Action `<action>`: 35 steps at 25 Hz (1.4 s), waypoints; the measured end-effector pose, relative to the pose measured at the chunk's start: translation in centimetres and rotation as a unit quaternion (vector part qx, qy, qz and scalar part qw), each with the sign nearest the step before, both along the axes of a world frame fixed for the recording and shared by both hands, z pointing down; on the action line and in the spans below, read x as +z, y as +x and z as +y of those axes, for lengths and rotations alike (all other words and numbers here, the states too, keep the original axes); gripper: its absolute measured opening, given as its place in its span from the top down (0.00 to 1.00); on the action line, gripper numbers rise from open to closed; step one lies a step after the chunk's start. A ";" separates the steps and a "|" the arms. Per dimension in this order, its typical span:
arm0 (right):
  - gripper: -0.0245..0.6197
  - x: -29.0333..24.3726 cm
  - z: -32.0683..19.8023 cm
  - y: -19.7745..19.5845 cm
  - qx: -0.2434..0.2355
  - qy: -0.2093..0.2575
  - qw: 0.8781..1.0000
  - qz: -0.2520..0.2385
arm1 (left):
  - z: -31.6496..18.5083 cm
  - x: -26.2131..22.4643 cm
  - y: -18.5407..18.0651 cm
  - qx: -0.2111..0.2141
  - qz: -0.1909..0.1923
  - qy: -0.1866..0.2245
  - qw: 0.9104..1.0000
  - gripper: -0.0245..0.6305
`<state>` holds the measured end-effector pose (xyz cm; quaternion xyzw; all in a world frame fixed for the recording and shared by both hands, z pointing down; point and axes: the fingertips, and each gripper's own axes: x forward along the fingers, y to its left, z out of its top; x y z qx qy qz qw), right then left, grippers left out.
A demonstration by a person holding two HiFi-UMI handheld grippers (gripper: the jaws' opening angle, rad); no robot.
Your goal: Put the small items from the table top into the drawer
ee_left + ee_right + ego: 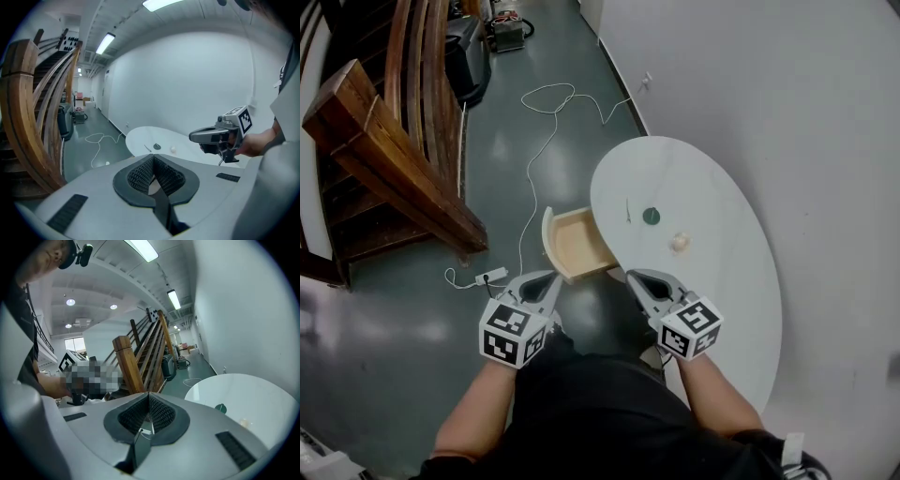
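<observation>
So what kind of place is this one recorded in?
Probably an office or studio hallway, not a home: wooden staircase, bare grey floor, ceiling strip lights, white oval table.

I see three small items on the white oval desk [712, 281]: thin pale stick [627, 209], dark green disc [651, 216] just beside it, beige lump [679, 242] near both. Wooden drawer [578, 242] is pulled open, empty, at the desk's left edge.
</observation>
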<state>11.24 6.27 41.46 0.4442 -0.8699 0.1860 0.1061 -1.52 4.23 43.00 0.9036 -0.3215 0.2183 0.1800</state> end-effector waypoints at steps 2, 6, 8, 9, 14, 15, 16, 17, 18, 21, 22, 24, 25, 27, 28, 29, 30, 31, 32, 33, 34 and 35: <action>0.96 -0.2 -2.3 -0.4 0.012 0.004 1.000 0.003 | -2.1 0.0 -0.6 0.011 -0.001 0.002 1.000 0.94; 0.96 -0.2 -6.3 -1.3 0.038 0.005 0.999 0.009 | -5.9 0.1 -1.9 0.035 -0.009 0.002 0.999 0.94; 0.96 0.5 -8.0 -1.5 0.049 0.000 0.999 0.019 | -7.4 0.4 -2.4 0.051 -0.012 -0.002 0.999 0.94; 0.96 1.1 -8.8 -1.6 0.056 -0.004 0.998 0.026 | -8.0 0.7 -2.7 0.060 -0.015 -0.003 0.998 0.94; 0.96 4.7 -11.6 -0.9 0.095 -0.035 0.992 0.072 | -11.1 2.0 -4.2 0.084 -0.030 -0.002 0.996 0.94; 0.96 5.3 -12.1 -0.6 0.102 -0.040 0.991 0.079 | -11.6 2.2 -4.4 0.085 -0.029 -0.002 0.996 0.94; 0.96 5.9 -12.5 -0.3 0.110 -0.046 0.989 0.085 | -12.2 2.4 -4.6 0.086 -0.029 -0.004 0.996 0.94; 0.96 6.5 -12.8 0.0 0.117 -0.053 0.988 0.090 | -12.6 2.6 -4.8 0.086 -0.030 -0.005 0.996 0.94; 0.96 7.0 -13.1 0.4 0.125 -0.060 0.986 0.095 | -12.9 2.9 -4.9 0.087 -0.030 -0.008 0.996 0.94; 0.96 8.4 -14.2 2.2 0.148 -0.079 0.979 0.115 | -13.5 3.7 -4.8 0.087 -0.030 -0.019 0.996 0.94; 0.96 8.9 -14.6 2.9 0.155 -0.082 0.977 0.123 | -13.7 4.1 -4.6 0.086 -0.031 -0.023 0.996 0.94; 0.96 10.1 -15.5 4.1 0.162 -0.088 0.973 0.139 | -13.9 4.9 -4.5 0.081 -0.035 -0.030 0.996 0.94; 0.96 10.8 -16.0 4.7 0.160 -0.093 0.972 0.146 | -14.2 5.3 -4.4 0.075 -0.037 -0.033 0.996 0.94; 0.95 12.5 -16.9 5.5 0.148 -0.108 0.970 0.160 | -14.8 5.8 -4.3 0.054 -0.037 -0.038 0.997 0.94; 0.93 13.4 -17.3 5.8 0.139 -0.118 0.969 0.167 | -15.1 5.9 -4.2 0.043 -0.036 -0.040 0.998 0.94; 0.90 14.4 -17.7 6.1 0.131 -0.128 0.967 0.174 | -15.3 5.9 -4.1 0.034 -0.036 -0.041 0.998 0.94; 0.88 15.4 -17.9 6.4 0.124 -0.139 0.966 0.181 | -15.4 6.0 -3.9 0.026 -0.035 -0.042 0.998 0.94; 0.88 16.5 -18.2 6.9 0.119 -0.149 0.964 0.187 | -15.5 6.0 -3.7 0.020 -0.035 -0.043 0.998 0.94; 0.87 17.4 -18.5 7.3 0.116 -0.157 0.962 0.193 | -15.7 6.1 -3.6 0.015 -0.036 -0.043 0.998 0.94; 0.87 18.3 -18.9 7.7 0.114 -0.166 0.960 0.197 | -15.8 6.1 -3.5 0.011 -0.036 -0.044 0.998 0.94; 0.87 19.1 -19.3 8.0 0.112 -0.173 0.958 0.201 | -16.0 6.2 -3.4 0.007 -0.038 -0.047 0.998 0.94; 0.87 19.7 -19.7 8.3 0.112 -0.180 0.956 0.203 | -16.1 6.4 -3.4 0.003 -0.039 -0.052 0.998 0.94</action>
